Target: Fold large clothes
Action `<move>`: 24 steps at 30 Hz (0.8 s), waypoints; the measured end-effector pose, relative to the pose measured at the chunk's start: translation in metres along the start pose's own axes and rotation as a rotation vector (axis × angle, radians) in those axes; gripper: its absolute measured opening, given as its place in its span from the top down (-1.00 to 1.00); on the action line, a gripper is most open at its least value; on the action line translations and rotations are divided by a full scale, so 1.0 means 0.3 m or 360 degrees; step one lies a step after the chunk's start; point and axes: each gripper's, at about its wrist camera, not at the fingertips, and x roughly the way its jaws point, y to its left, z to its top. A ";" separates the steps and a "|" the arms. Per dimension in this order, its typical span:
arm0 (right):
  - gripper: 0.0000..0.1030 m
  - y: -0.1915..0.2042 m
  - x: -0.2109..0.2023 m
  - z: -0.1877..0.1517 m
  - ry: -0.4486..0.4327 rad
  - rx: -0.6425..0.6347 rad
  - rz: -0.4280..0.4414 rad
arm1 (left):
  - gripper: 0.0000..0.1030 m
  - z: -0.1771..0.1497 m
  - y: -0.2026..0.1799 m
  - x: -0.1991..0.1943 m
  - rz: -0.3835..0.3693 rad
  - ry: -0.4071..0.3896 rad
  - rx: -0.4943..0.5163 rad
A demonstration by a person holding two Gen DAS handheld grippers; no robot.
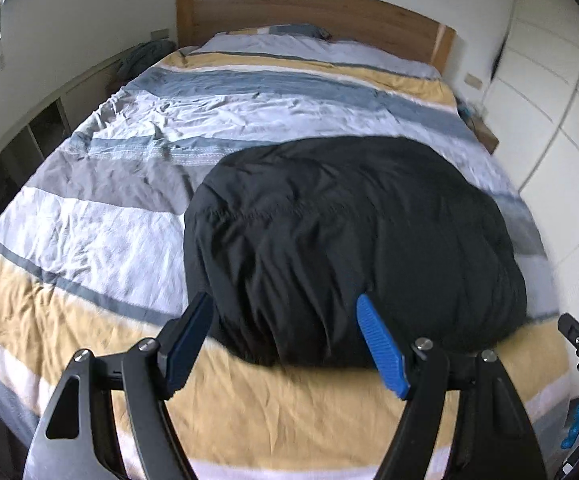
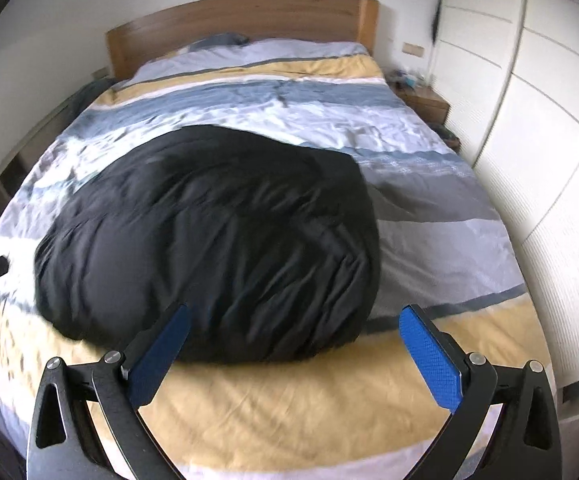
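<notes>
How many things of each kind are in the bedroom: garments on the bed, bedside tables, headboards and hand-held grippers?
Black garment on the striped duvet: 1
Wooden headboard: 1
Wooden bedside table: 1
Hand-held grippers: 2, the left hand-held gripper and the right hand-held gripper, both open and empty
Total: 5

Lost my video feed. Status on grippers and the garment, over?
Left gripper open, empty. Right gripper open, empty. Black garment lies folded in a compact bundle on the striped duvet, touching neither gripper. Nothing in the way.
</notes>
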 end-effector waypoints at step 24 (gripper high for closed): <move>-0.99 0.072 -0.240 -0.035 -0.0169 -0.0026 0.0126 | -0.42 -0.082 -0.107 -0.273 0.0042 -0.0108 0.0115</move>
